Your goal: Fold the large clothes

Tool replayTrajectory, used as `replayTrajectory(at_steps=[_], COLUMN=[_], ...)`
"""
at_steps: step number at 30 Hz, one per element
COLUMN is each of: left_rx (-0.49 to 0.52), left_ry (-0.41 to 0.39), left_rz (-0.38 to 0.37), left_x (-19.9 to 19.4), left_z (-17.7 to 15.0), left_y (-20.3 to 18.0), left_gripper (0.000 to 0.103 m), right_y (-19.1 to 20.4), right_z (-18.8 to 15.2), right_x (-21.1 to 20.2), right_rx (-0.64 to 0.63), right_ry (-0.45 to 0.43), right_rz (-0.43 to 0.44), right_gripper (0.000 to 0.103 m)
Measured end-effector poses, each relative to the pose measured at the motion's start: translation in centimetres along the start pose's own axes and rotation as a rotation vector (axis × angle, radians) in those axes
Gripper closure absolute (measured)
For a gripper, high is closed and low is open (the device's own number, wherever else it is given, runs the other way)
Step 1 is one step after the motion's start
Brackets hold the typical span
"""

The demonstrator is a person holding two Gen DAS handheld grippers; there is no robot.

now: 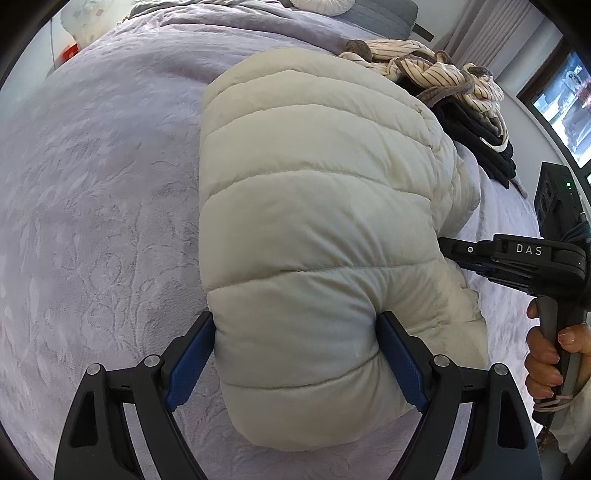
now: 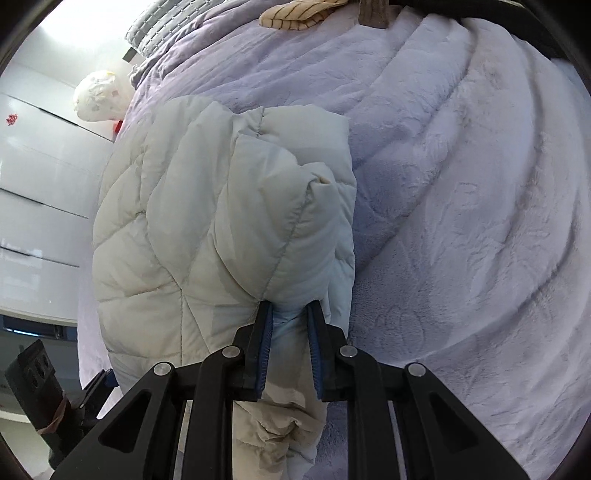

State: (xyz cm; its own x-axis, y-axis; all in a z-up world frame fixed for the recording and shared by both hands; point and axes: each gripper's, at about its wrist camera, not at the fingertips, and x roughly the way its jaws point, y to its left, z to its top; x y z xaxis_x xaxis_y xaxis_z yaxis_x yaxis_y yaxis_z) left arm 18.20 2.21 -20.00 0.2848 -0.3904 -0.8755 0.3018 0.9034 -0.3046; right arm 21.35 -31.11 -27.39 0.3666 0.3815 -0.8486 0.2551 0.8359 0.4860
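Note:
A cream puffer jacket point(image 1: 314, 206) lies folded into a thick bundle on a lilac bedspread point(image 1: 96, 206). My left gripper point(image 1: 295, 321) has its jaws set wide around the near end of the bundle, with the blue pads pressing its two sides. In the right wrist view the jacket point(image 2: 207, 221) fills the middle, and my right gripper point(image 2: 290, 314) is shut on a fold of its edge. The right gripper also shows in the left wrist view point(image 1: 517, 258), reaching in from the right side of the jacket.
A heap of striped and dark clothes point(image 1: 450, 92) lies on the bed beyond the jacket. A grey pillow point(image 1: 384, 14) and a white cushion point(image 1: 317, 5) are at the head. White cupboards point(image 2: 40, 184) stand to the left, a window point(image 1: 565, 107) to the right.

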Motion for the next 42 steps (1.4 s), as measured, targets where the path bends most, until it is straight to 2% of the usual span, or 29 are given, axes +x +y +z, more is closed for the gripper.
replayTrajectory(at_steps=[4,7,8,16,26,29,32,33,35,39,42], left_rx=[-0.015,-0.026,-0.028,-0.03,-0.026,-0.033,-0.028,-0.03,-0.038,-0.053,-0.053], left_ry=[0.004,0.005,0.006,-0.008,-0.011,-0.004,0.014,0.021,0.035,0.029,0.013], left_rz=[0.001,-0.001,-0.001,-0.007,0.012,0.031,0.083,0.096,0.11,0.134,0.146], left_x=[-0.4,-1.2,-1.5,-3.5,-6.0,-6.9,-7.8,-8.2,-8.9,-11.1,-12.6], left_z=[0.2,0.5,0.6,1.5,1.5,1.4,1.0,0.8,0.3,-0.5,-1.0], left_y=[0.1,0.4,0.4,0.2,0.0,0.0,-0.3,-0.4,-0.4,-0.5,-0.8], left_gripper=[0.016,0.016,0.016,0.016,0.016,0.016,0.016,0.016,0.016,0.003,0.003], right_y=[-0.4,0.4,0.7,2.1,4.9,5.7,6.3,6.6,7.2,8.4,9.2], right_z=[-0.2,0.1,0.1,-1.0,-2.7,-3.0,-3.6,-3.9,-4.7,-6.4,-7.3], right_x=[-1.3,-1.6,-2.1,-5.1,-7.9,-8.4,-9.0,-9.3,-9.9,-11.5,-12.5], right_rx=[0.008,0.01,0.007,-0.006,-0.044,-0.056,-0.06,-0.061,-0.066,-0.078,-0.075], right_ry=[-0.002,-0.003,-0.003,-0.018,-0.015,-0.01,-0.004,-0.002,0.002,-0.002,0.002], right_rz=[0.003,0.01,0.015,0.053,0.051,0.029,0.005,0.001,-0.014,-0.043,-0.061], right_gripper=[0.084,0.084,0.08,0.08,0.08,0.08,0.079,0.076,0.048,0.045,0.044])
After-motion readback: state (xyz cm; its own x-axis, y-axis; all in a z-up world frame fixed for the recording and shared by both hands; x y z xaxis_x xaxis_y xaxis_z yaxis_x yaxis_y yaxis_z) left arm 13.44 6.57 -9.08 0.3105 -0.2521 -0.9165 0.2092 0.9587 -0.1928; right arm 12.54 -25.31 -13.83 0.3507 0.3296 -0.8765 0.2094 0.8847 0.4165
